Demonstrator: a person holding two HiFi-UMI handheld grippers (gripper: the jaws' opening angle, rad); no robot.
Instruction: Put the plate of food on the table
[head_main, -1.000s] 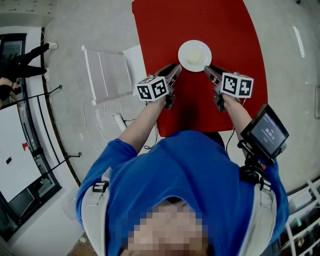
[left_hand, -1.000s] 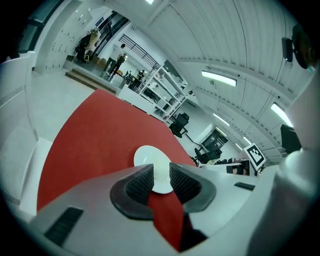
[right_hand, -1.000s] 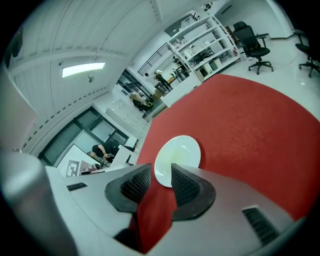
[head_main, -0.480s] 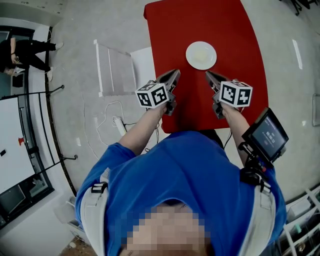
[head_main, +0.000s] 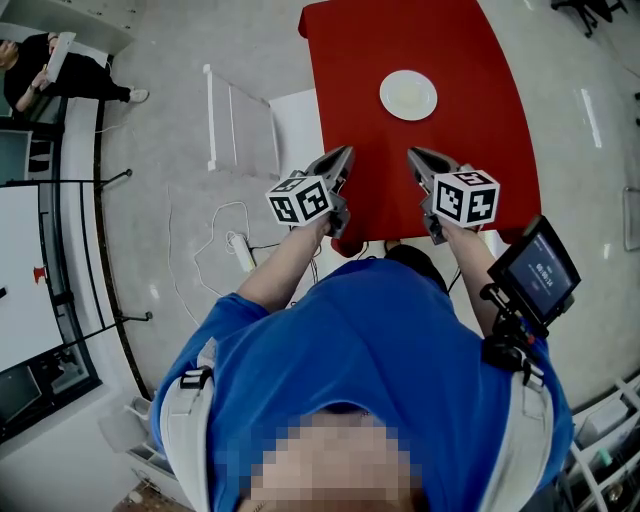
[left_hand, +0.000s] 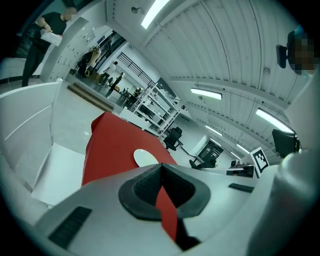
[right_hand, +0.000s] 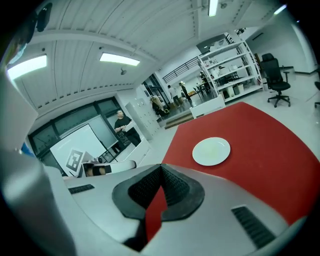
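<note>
Head view: one round white plate (head_main: 408, 95), smooth, holding pale yellowish food of unclear kind, lying on the far part of one red table (head_main: 365, 60), rectangular with rounded corners. One left gripper (head_main: 347, 151) and one right gripper (head_main: 411, 153) are over the table's near edge, well apart from the plate. Left gripper view: ribbed dark pads pressed together, nothing between them; plate beyond. Right gripper view: jaws likewise fully closed, empty; plate ahead on the red surface.
</note>
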